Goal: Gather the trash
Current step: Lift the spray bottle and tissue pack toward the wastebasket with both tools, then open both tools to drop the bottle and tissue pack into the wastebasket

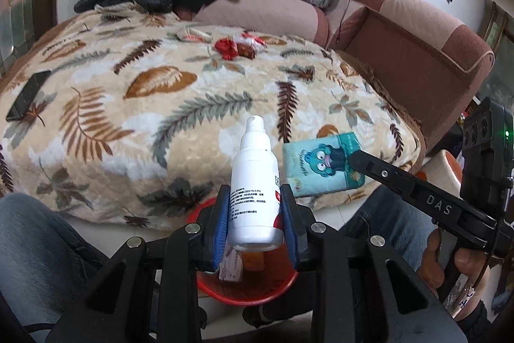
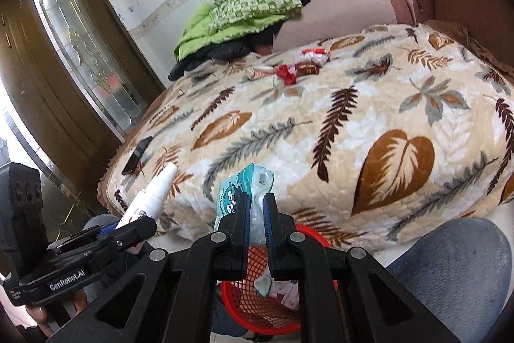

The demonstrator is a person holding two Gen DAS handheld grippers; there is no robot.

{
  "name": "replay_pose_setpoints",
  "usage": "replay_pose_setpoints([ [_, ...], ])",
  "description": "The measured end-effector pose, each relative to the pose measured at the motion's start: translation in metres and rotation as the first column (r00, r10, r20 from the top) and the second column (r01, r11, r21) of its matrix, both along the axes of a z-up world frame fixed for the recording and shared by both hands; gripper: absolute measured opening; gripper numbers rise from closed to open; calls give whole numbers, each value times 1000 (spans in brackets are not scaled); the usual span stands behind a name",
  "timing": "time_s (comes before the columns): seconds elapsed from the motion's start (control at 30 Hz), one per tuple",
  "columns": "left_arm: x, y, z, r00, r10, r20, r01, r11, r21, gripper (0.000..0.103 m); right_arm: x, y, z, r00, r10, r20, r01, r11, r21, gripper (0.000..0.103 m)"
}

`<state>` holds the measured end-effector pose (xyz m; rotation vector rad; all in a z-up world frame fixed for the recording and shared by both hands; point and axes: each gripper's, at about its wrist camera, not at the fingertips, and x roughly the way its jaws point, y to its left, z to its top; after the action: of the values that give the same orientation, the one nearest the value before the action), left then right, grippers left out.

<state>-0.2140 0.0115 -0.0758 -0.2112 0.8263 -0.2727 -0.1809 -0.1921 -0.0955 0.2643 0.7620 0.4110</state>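
Bed (image 1: 112,124): a broad, rounded mattress under a plush cream blanket printed with brown and grey leaves; the pile is soft and uneven, so small things sink into it a little. A dark flat phone (image 1: 27,97) lies near its far left edge, and should not be mistaken for rubbish.

Red mesh basket (image 2: 257,294): rigid plastic lattice, round rim, standing on the floor between the person's knees, directly under both claws; scraps of paper already lie inside. Its mouth is narrow, so a release made off-centre would probably land on the floor.

Left claw (image 1: 255,224): blue pads clamped on the lower body of a white spray bottle (image 1: 253,182), a smooth hard cylinder with a nozzle cap and printed label. The bottle tilts away from the pads; being slick and top-heavy, it could pivot or slide out early, and it may strike the rim.

Right claw (image 2: 255,227): closed narrowly on a teal tissue pack (image 2: 247,192), a soft crinkly film wrapper with a cartoon print. It is light and limp, so it might cling to a pad or drift sideways.

Candy wrappers (image 1: 237,45): crumpled red and white foil, well apart at the far side of the bed, not yet collected.
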Motion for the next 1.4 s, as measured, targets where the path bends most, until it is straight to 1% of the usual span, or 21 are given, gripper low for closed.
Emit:
replay_pose_setpoints([
  [0.13, 1, -3, -11, 999, -19, -40, 19, 1000, -8, 29, 4, 3, -9, 999, 1, -35, -2, 1000, -15, 9],
  [0.3, 3, -6, -21, 997, -22, -74, 23, 1000, 1, 29, 8, 3, -21, 997, -14, -80, 11, 999, -35, 9],
  [0.5, 9, -5, -36, 991, -23, -134, 24, 1000, 4, 29, 13, 1, -31, 993, -23, -119, 19, 999, -34, 9],
  [0.73, 13, -8, -41, 988, -27, -154, 28, 1000, 5, 29, 17, 0, -34, 991, -24, -133, 20, 999, -30, 10],
  [0.83, 15, -7, -44, 986, -27, -166, 26, 1000, -7, 29, 19, 0, -37, 990, -26, -142, 24, 1000, -20, 12],
  [0.9, 17, -6, -47, 984, -32, -176, 30, 999, -14, 31, 21, -2, -40, 987, -32, -155, 32, 999, -6, 13],
  [0.93, 17, -6, -48, 983, -34, -178, 31, 999, -18, 34, 22, -2, -41, 987, -30, -160, 32, 999, 6, 14],
  [0.97, 18, -6, -49, 983, -35, -179, 32, 999, -20, 40, 23, -3, -42, 986, -30, -166, 34, 999, 18, 16],
  [1.0, 18, -6, -49, 983, -35, -180, 31, 999, -20, 43, 23, -4, -42, 985, -35, -168, 39, 999, 21, 18],
  [1.03, 19, -5, -49, 984, -34, -178, 30, 999, -23, 47, 23, -5, -42, 985, -38, -167, 42, 999, 24, 26],
  [1.07, 19, -5, -48, 984, -36, -174, 32, 999, -25, 47, 23, -6, -41, 986, -36, -163, 41, 999, 30, 32],
  [1.2, 22, -2, -47, 984, -36, -175, 30, 999, -34, 47, 24, -8, -32, 990, -34, -139, 40, 998, 40, 36],
  [1.27, 25, -1, -44, 985, -35, -170, 29, 999, -33, 47, 25, -8, -27, 992, -29, -123, 35, 998, 47, 47],
  [1.3, 27, 0, -42, 986, -32, -165, 27, 999, -31, 47, 26, -8, -22, 994, -30, -107, 35, 998, 43, 49],
  [1.37, 32, 2, -35, 989, -22, -148, 19, 999, -27, 47, 28, -8, -16, 996, -22, -85, 26, 999, 44, 61],
  [1.4, 36, 3, -32, 990, -20, -141, 16, 999, -28, 47, 30, -8, -12, 997, -23, -73, 26, 999, 43, 63],
])
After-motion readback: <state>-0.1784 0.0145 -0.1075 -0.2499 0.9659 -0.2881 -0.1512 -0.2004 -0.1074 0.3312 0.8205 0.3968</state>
